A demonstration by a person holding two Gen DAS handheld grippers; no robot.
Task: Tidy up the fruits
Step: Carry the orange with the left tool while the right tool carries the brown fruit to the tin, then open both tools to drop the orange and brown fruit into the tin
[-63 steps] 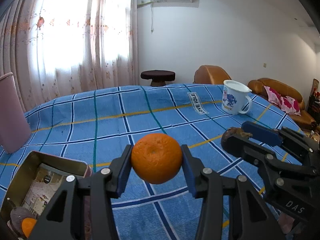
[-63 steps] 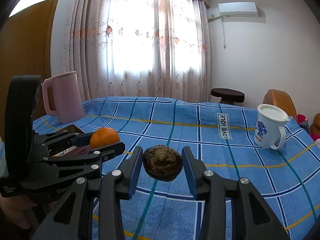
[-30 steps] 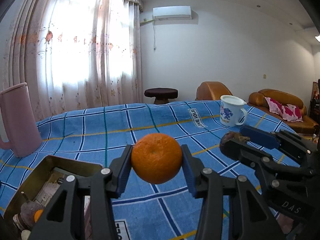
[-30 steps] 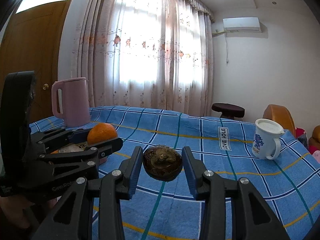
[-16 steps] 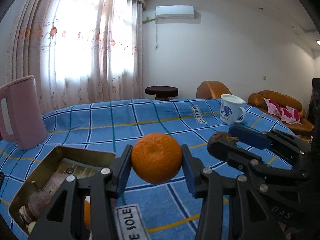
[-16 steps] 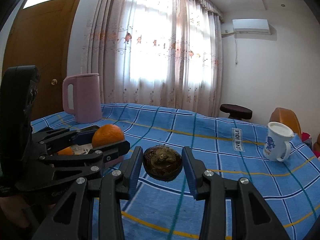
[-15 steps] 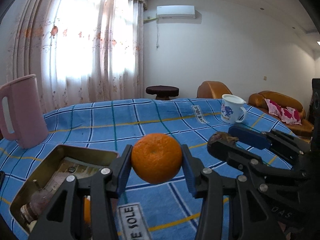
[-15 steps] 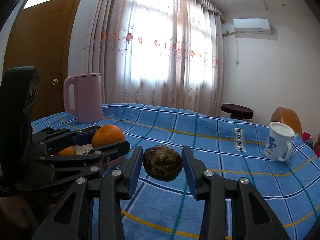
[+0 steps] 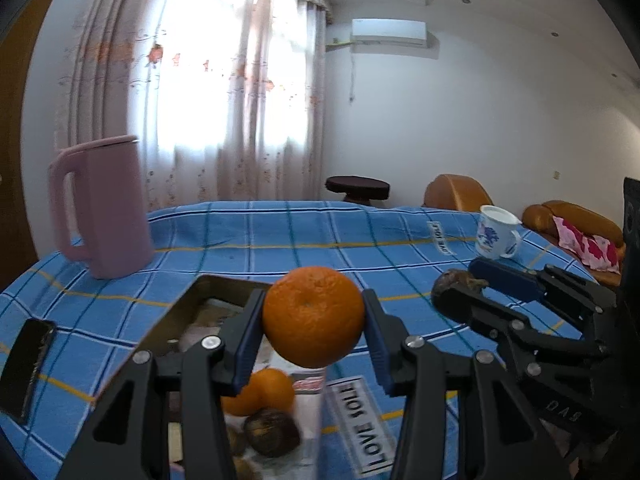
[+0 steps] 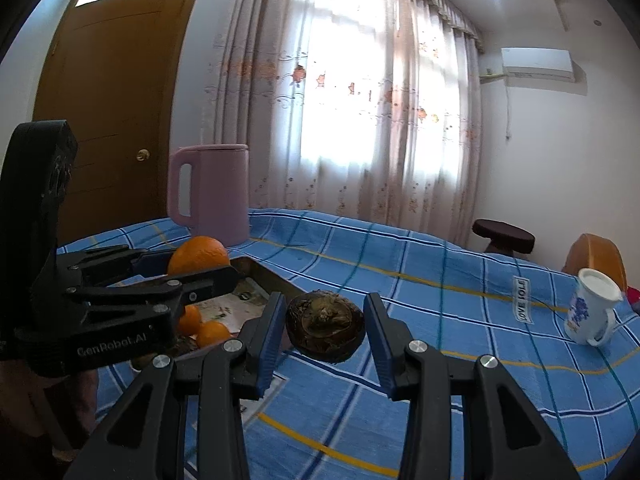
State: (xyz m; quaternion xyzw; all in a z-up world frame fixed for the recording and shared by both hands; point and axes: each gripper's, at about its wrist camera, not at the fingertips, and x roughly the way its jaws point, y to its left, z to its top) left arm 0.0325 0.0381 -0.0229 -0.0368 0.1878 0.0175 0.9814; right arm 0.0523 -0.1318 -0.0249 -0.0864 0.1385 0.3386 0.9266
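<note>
**Carrying two fruits over the tin**

Holding its orange (image 9: 314, 316) by the widest part, the left gripper (image 9: 314, 320) has its blue pads pressed on either side of the fruit — the jaws stand about an orange's width apart and nothing else touches it. I'd judge the orange light and firm, with a pebbled skin that gives decent friction; round as it is, the grip has to sit across the middle, as it does, or the fruit could roll out.

The right gripper (image 10: 325, 330) is clamped the same way on a dark brown fruit (image 10: 325, 328) (a mangosteen, by the look of it), pads on its flanks, stem end facing the camera. Its shell looks hard and smoothish, so likely a bit more slippery, though it won't bruise easily.

Both fruits hang in the air above the blue checked cloth (image 9: 280, 240). The orange sits over the open tin (image 9: 208, 284), where two small oranges (image 9: 264, 394) and another dark fruit (image 9: 272, 432) already lie — the mangosteen is just beside the tin's near corner.
</note>
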